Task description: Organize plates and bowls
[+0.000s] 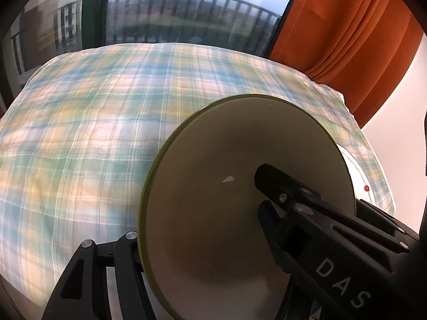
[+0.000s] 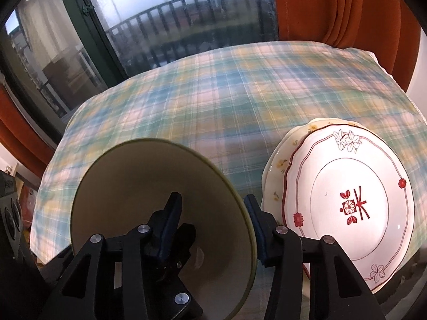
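Left hand-held gripper [image 1: 198, 221] fills the bottom of its own view, black, w/ one finger [image 1: 125, 240] outside the rim of a bowl [image 1: 213, 146] and dark gripper parts reaching inside. We read it as clamped on the bowl's wall, tho we can't separate which of the inner parts belong to which gripper.

Beyond it we see the table [image 1: 93, 106], covered edge to edge by a plaid cloth in blue, green, yellow & white. Behind the table is a big window [image 1: 186, 13] w/ a dark green frame and a balcony railing outside. An orange curtain [image 1: 360, 26] hangs at the right.

The bowl is pale inside w/ an olive-green rim. It's tipped so its opening faces the cameras, at the near edge of the table, left of the plates.

Just right of the bowl, 2 plates are stacked on the cloth. The top plate [image 2: 347, 186] is white w/ red flowers and a red motif at centre. The lower plate [image 2: 277, 165], cream w/ small yellow flowers, peeks out on the left.

Right hand-held gripper [image 2: 212, 202] straddles the bowl's right wall, one finger inside, the other pad [image 2: 253, 213] against the outer rim. We can't tell if it's squeezing.
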### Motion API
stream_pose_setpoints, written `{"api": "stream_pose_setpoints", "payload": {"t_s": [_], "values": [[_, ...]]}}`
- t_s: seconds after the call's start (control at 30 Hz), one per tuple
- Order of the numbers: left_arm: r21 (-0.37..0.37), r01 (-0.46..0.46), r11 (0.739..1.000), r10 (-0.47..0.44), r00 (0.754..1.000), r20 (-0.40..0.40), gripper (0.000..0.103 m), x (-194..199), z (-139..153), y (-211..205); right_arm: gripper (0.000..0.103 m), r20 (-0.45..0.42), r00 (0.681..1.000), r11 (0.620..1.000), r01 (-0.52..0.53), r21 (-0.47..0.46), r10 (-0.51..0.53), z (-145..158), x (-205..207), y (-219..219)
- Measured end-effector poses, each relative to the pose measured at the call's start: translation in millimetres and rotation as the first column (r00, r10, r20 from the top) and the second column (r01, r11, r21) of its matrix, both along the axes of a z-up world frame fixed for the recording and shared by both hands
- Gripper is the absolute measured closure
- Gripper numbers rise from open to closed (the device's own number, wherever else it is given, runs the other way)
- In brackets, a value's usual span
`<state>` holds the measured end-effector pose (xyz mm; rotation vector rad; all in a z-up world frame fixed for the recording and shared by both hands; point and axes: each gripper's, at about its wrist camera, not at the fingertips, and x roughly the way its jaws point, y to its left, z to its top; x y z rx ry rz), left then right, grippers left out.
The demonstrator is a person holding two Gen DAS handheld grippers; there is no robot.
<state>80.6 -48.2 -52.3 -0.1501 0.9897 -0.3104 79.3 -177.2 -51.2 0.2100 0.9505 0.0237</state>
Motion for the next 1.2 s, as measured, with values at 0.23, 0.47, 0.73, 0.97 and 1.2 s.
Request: {"api": "stream_pose_setpoints", "payload": {"t_s": [0.23,0.47,0.73,0.97,1.2], "values": [[0.027,-0.009,1.0,0.007,0.997,0.079,0.036,-14,19,-8,0.051,0.073,0.997,1.0,-0.012,0.016,0.011,17,-17,-7],[0.019,-0.005,1.0,0.003,0.991,0.13,0.036,-25,38,-22,0.051,0.137,0.991,1.0,-0.005,0.012,0.004,40,-34,-19],[0.01,0.015,1.0,-0.016,0.986,0.166,0.036,-30,52,-48,0.051,0.187,0.982,1.0,0.017,0.01,-0.018,58,-49,-45],[0.017,0.007,1.0,-0.009,0.988,0.155,0.036,-31,50,-72,0.051,0.194,0.981,1.0,0.02,0.019,-0.024,61,-53,-70],[0.036,0.001,0.999,-0.008,0.981,0.193,0.039,-33,57,-101,0.051,0.206,0.978,0.999,0.02,0.042,-0.028,61,-57,-98]]}}
